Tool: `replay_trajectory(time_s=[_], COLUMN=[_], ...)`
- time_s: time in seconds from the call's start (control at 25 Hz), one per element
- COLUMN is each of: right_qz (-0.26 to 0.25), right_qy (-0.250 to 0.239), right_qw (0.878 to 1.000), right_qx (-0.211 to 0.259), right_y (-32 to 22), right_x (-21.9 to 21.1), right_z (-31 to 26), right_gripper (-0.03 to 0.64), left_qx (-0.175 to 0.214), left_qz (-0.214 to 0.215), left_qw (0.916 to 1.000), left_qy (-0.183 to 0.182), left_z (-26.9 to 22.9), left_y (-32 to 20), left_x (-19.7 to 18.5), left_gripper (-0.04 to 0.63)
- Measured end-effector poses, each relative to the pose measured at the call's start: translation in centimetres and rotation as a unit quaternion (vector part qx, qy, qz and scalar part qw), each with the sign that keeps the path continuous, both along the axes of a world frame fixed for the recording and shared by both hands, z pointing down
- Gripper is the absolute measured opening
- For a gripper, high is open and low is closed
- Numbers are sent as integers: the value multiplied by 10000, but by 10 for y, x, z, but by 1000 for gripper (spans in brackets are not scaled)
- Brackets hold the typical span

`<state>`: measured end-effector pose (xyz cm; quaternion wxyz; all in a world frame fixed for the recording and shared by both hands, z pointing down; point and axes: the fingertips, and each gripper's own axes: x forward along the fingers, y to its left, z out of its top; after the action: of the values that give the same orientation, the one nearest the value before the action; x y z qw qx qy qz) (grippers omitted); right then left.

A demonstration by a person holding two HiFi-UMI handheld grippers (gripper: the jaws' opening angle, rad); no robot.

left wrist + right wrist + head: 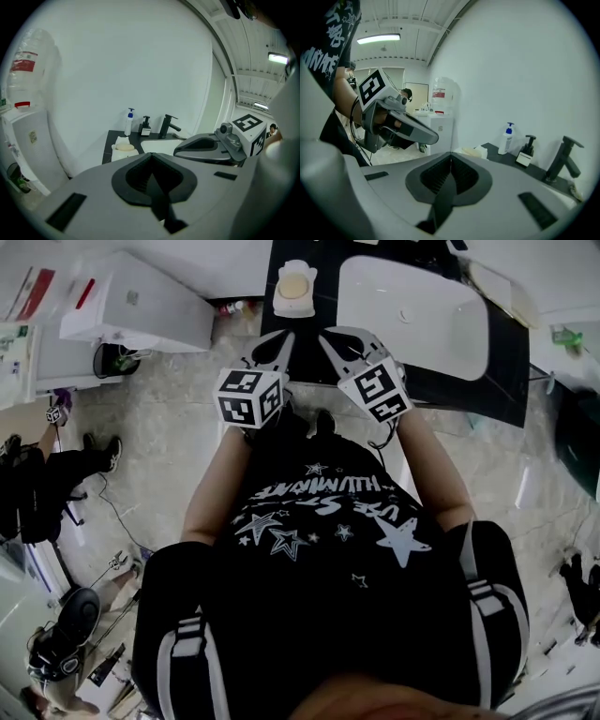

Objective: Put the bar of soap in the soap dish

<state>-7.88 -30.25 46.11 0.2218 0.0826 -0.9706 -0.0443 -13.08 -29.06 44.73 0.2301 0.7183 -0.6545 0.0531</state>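
A pale yellow bar of soap [294, 284] lies in the white soap dish [293, 306] at the left end of the black counter. In the left gripper view, the soap [124, 147] and the dish [123, 154] are straight ahead, some way beyond the jaws. My left gripper [281, 341] and right gripper [328, 339] are held side by side in front of the counter's near edge, short of the dish. The left gripper [151, 154] is shut with nothing in it. The right gripper [451, 153] is also shut and empty. The right gripper view shows the dish [474, 152] just over the jaws.
A white basin [412, 310] with a black faucet [168, 125] sits right of the dish. A white pump bottle [129, 123] and a black dispenser [146, 126] stand at the wall. A white cabinet [141, 310] stands left of the counter. People are at the far left.
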Motion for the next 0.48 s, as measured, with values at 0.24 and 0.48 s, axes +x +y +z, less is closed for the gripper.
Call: replay_trajectory(time_s=[0.24, 0.48], right_qz=[67, 387], right_qy=[-123, -253], right_qw=[9999, 9985], right_qx=[-84, -287], right_y=[4, 5], right_x=[7, 21], right_z=[-9, -11], right_gripper=[8, 8], left_qx=[30, 126], left_qz=[71, 354], left_qw=[9999, 9992], left_qy=[89, 123], left_z=[-4, -5], left_y=[-5, -3], left_x=[14, 35], left_gripper=[12, 12])
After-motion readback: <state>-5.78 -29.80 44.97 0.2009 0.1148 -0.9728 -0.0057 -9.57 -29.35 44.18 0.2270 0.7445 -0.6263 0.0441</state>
